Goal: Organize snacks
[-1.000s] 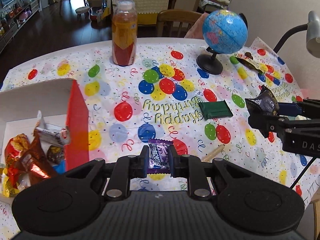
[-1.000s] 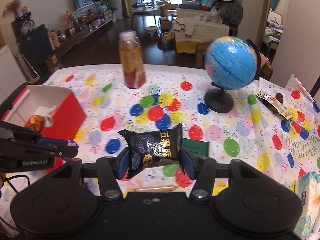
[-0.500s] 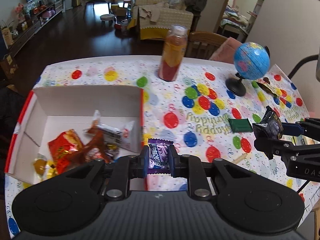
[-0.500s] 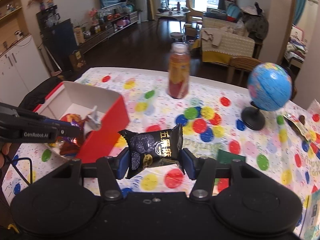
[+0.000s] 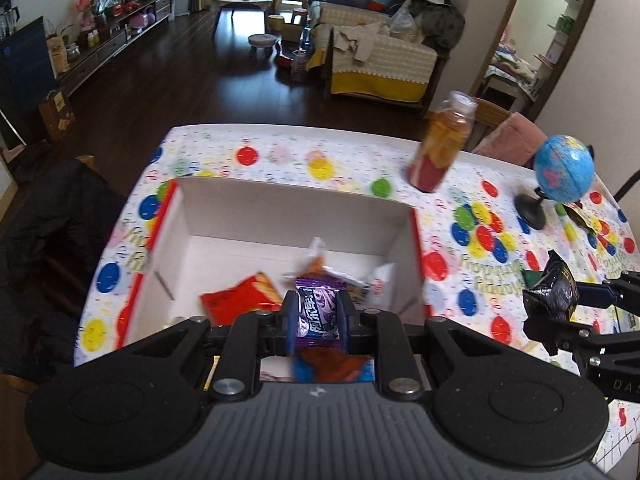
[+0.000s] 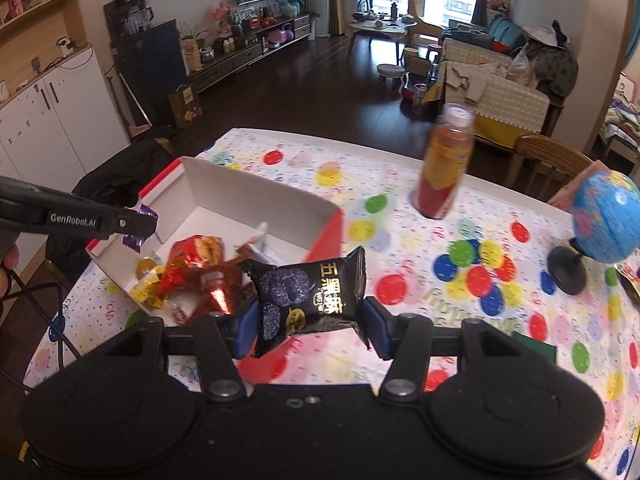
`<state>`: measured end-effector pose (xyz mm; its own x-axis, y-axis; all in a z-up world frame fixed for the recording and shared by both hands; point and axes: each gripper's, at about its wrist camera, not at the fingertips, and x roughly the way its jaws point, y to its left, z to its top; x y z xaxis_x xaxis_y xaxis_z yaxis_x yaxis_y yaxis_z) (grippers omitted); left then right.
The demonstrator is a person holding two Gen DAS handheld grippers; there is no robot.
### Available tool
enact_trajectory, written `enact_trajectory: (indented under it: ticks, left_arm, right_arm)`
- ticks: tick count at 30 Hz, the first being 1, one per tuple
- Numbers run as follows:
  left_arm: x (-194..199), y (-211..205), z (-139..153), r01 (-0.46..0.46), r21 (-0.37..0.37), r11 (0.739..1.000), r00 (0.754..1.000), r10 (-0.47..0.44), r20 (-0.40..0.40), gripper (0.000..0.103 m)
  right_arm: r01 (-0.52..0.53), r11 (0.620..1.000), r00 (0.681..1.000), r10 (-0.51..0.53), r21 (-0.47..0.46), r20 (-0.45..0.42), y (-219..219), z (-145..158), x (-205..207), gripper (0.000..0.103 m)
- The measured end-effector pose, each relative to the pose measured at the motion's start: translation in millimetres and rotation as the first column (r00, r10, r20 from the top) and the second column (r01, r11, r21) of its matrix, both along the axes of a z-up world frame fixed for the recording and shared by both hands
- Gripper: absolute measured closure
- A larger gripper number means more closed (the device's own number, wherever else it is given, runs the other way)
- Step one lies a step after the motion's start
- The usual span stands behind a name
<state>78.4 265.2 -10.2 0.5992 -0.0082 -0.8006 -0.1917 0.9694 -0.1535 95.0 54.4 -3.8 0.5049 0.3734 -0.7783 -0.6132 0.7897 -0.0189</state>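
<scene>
My left gripper [image 5: 317, 317] is shut on a small purple candy packet [image 5: 318, 312] and hangs over the near part of the red-and-white box [image 5: 288, 208]. Inside the box lie several snack wrappers, among them a red packet [image 5: 240, 300]. My right gripper [image 6: 308, 316] is shut on a black snack packet [image 6: 310, 290] with gold characters, held above the table just right of the box [image 6: 256, 200]. From the right wrist view the left gripper [image 6: 138, 226] reaches in over the box's left side. The black packet [image 5: 554, 292] also shows at the right of the left wrist view.
A juice bottle [image 5: 442, 148] stands behind the box on the balloon-print tablecloth [image 5: 472, 240]. A blue globe [image 5: 564, 170] on a black stand sits at the far right. A dark green flat packet [image 6: 534, 350] lies on the cloth. A dark jacket [image 5: 48, 232] hangs left of the table.
Both grippers have swept left across the table with their packets. The left one went from the cloth's middle to above the box; the right one came up beside the box.
</scene>
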Motion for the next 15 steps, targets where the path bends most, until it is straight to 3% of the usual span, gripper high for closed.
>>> enact_trajectory:
  ticks: [15]
  left_arm:
    - [44,74,-42,0.016,0.025,1.0,0.997,-0.014,-0.075,0.084]
  right_arm:
    - [0.049,0.998,0.997,-0.051,-0.043,-0.066,87,-45,31,0.049]
